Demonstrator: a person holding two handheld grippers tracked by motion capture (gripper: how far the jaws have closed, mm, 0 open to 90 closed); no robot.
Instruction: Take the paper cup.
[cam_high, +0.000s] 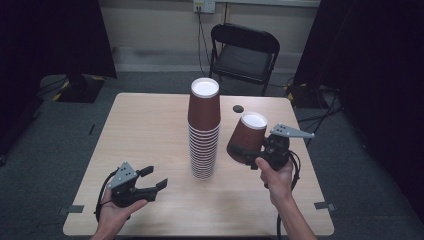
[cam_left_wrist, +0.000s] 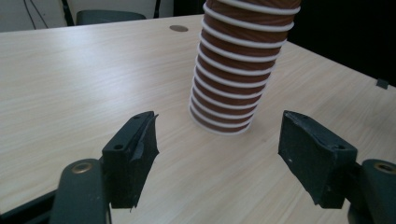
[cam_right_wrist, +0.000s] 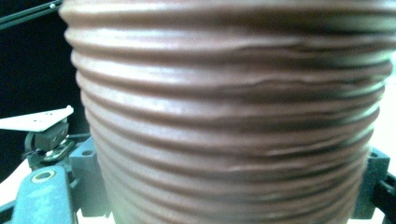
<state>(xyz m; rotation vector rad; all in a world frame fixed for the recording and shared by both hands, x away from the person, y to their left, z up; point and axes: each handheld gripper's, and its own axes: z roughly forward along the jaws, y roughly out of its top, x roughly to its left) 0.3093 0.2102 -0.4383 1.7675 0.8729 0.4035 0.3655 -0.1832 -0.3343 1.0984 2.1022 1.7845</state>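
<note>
A tall stack of upside-down brown ribbed paper cups (cam_high: 204, 131) stands in the middle of the wooden table (cam_high: 145, 130). My left gripper (cam_high: 154, 178) rests near the front left edge, open and holding nothing. Along its jaws, the stack (cam_left_wrist: 238, 70) stands a short way ahead. My right gripper (cam_high: 245, 156) is right of the stack, lifted off the table and shut on a single brown cup (cam_high: 247, 137). That cup is bottom-up and tilted, apart from the stack. In the right gripper view the cup's ribbed wall (cam_right_wrist: 233, 116) sits between the jaws.
A small dark disc (cam_high: 238, 108) lies on the table behind the held cup. A black folding chair (cam_high: 245, 50) stands beyond the far edge. Dark curtains hang at both sides, and cables run across the grey floor.
</note>
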